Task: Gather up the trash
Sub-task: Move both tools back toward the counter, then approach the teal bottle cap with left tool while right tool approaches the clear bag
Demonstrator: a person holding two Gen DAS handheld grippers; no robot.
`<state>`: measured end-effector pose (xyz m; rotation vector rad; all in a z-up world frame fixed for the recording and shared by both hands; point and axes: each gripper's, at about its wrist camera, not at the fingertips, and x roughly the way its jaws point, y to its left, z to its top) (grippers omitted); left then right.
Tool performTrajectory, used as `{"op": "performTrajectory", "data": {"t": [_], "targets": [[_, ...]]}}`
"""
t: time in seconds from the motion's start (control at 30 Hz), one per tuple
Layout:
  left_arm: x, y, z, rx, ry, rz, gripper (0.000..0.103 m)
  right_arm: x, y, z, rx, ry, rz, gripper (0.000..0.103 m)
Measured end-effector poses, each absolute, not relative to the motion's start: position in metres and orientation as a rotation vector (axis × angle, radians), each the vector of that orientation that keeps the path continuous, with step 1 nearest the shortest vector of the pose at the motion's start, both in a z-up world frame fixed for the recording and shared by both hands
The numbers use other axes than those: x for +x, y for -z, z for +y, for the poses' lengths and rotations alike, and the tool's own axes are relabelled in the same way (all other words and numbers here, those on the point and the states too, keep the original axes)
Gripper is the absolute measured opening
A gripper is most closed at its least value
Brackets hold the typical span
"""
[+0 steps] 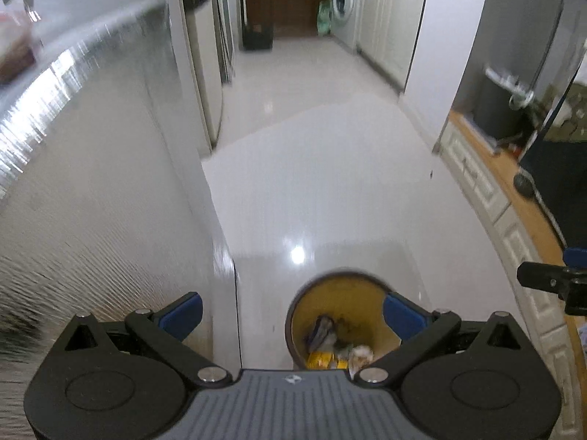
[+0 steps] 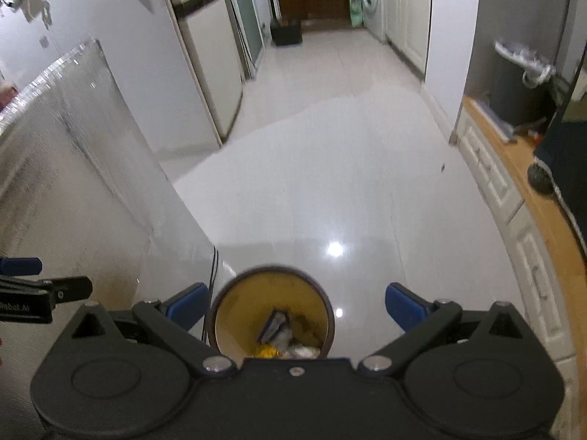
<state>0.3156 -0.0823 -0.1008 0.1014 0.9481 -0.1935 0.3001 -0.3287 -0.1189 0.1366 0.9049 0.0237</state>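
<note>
A round bin (image 1: 332, 286) with a dark rim and yellow inside stands on the white floor. It holds several bits of trash (image 1: 337, 348): wrappers, crumpled paper, something yellow. In the right wrist view the bin (image 2: 271, 275) lies right below, with the trash (image 2: 282, 337) inside. My left gripper (image 1: 293, 311) is open and empty, held above the bin's left side. My right gripper (image 2: 295, 306) is open and empty, straddling the bin from above. The right gripper shows at the left view's edge (image 1: 550, 282), and the left gripper at the right view's edge (image 2: 40, 289).
A tall silver-covered counter side (image 1: 110, 183) stands close on the left. A white cabinet with a wooden top (image 1: 513, 198) runs along the right. The glossy floor (image 1: 323, 168) leads to a fridge (image 2: 205, 55), a black crate (image 2: 286, 31) and a washing machine (image 1: 345, 0).
</note>
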Motion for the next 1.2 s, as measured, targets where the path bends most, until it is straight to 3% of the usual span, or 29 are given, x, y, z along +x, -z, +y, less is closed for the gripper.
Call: {"op": "performTrajectory", "data": {"t": [0.77,1.2], "targets": [[0.229,-0.046,-0.073,0.006,0.218,0.474,0.103,0.223,-0.017,-0.318,0.083,-0.071,0.366,0.103],[0.195,-0.123,-0.022,0.071,0.194,0.290,0.103,0.204,-0.075,-0.268,0.088,-0.201,0.155,0.103]]}}
